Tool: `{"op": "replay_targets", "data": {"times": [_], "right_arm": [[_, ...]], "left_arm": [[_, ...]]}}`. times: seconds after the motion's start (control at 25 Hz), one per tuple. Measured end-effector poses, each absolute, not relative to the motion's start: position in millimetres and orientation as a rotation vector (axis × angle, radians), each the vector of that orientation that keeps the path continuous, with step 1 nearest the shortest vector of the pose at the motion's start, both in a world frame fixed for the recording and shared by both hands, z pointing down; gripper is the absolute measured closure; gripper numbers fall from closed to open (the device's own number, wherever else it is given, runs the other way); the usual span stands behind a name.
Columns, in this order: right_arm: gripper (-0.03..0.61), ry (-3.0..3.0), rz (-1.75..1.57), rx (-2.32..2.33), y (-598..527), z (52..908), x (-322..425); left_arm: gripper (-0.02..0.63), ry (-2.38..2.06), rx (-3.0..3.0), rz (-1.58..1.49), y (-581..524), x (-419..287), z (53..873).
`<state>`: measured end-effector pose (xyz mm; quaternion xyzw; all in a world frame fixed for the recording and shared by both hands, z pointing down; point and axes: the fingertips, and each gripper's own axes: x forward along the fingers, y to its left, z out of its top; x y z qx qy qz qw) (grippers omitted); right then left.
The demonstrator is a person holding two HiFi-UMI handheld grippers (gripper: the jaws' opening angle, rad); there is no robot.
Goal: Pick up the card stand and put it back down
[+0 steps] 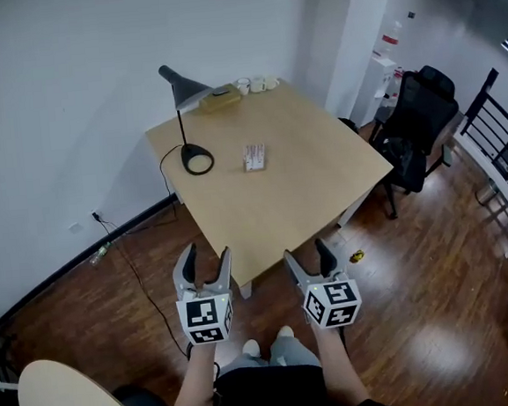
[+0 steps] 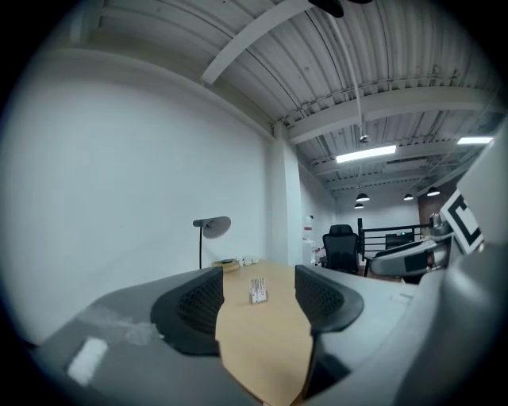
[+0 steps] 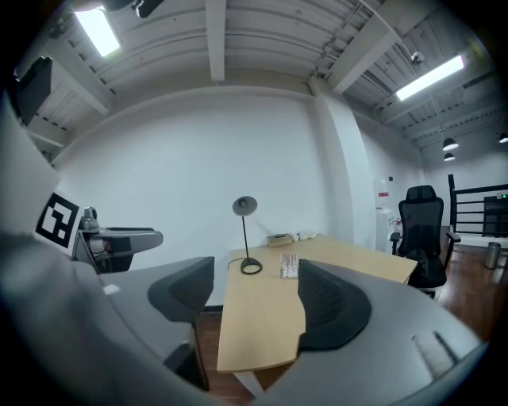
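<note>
Left gripper [image 1: 207, 257]: jaws moderately apart, nothing gripped; only the far tabletop framed between the ribbed pads [image 2: 205, 300] in the left gripper view. Held out roughly level over the wooden floor [image 1: 112, 298], just short of the table's near corner. Right gripper [image 1: 306, 257]: jaws likewise apart and empty, side by side with the left one, also short of the near edge. Marker cubes facing up toward the head camera.

Beyond both grippers: light wooden table [image 1: 305, 184], set cornerwise to the person. Card stand [image 1: 254, 157] upright near the middle of the tabletop, well apart from both grippers, untouched. In the right gripper view, showing just above the right jaw; in the left gripper view, small and distant in the gap between the jaws.

Just left of the card stand: black desk lamp [image 1: 187, 89], round base on the table, cord trailing off the edge to the floor. At the far corner: a flat brown box [image 1: 220, 97] and a few small white cups [image 1: 257, 84]. To the right of the table: black office chair [image 1: 420, 126], then a dark railing [image 1: 505, 145]. At lower left: rim of a round pale table [image 1: 68, 400].
</note>
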<state>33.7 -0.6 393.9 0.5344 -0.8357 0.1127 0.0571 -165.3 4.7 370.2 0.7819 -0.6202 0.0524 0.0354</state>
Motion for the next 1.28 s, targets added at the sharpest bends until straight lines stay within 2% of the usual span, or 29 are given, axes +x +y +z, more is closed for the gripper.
{"op": "replay_targets", "data": {"times": [0.28,0.52,0.84,1.28], "right_arm": [[0.245,-2.63,0.297,1.561,-83.8,388.6,36.9],[0.25,-2.696,0.283,1.552,-172.0,369.0,69.4],[0.259,-2.739,0.239,1.492,-219.7,369.7,89.5],[0.261,-2.765,0.19,1.484,-258.3,370.8,49.1]], "left_arm": [[0.329,-1.927,2.393,0.21,-66.1,-142.8,381.6],[0.329,-1.988,2.447,0.188,-134.0,-111.8,346.5],[0.325,-2.032,2.389,0.217,-180.2,-90.6,362.4],[0.325,-1.944,2.433,0.237,-222.2,-109.1,372.5]]}}
